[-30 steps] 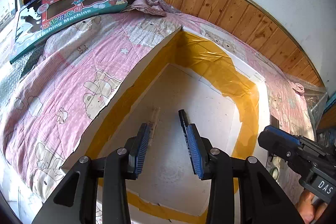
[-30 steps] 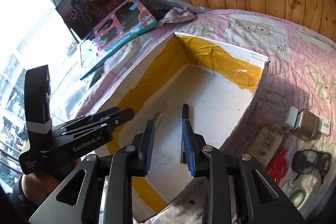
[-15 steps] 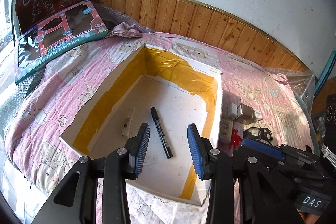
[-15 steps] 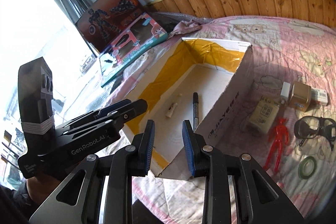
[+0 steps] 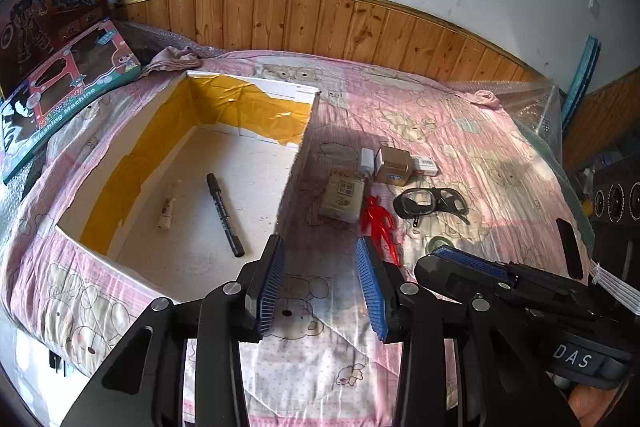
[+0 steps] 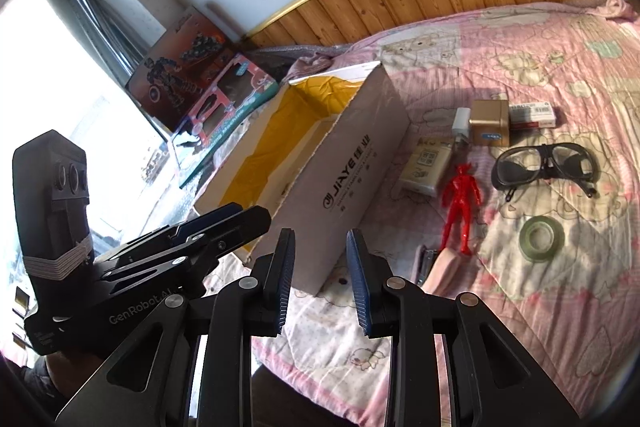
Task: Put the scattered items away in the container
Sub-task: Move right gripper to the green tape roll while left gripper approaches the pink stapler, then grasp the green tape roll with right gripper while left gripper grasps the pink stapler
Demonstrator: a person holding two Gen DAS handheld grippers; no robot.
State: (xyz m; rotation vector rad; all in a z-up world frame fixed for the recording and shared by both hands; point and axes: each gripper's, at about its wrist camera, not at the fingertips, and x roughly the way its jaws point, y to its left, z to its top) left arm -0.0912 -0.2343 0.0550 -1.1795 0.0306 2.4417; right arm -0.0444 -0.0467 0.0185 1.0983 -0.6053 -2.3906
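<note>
A white cardboard box (image 5: 294, 171) lined with yellow tape lies on the pink bedspread; inside are a black marker (image 5: 225, 215) and a small white tube (image 5: 168, 211). To its right lie a cream packet (image 5: 345, 195), a red figure (image 5: 378, 223), black goggles (image 5: 432, 203), a brown box (image 5: 394, 163) and a white charger (image 5: 367, 161). My left gripper (image 5: 319, 243) hovers open and empty over the box's near right corner. My right gripper (image 6: 321, 235) is open and empty in front of the box's side wall (image 6: 352, 163), with the red figure (image 6: 460, 207) and a tape roll (image 6: 543, 239) to its right.
Toy boxes (image 5: 68, 87) lean at the back left by the wood-panelled wall. A red-and-white carton (image 6: 534, 115) lies beyond the goggles (image 6: 544, 167). A pink item (image 6: 442, 267) sits just right of my right finger. The bed's front edge runs under both grippers.
Both grippers have drawn back and up out of the box toward the bed's front edge. The views have swung right, so the scattered items beside the box show.
</note>
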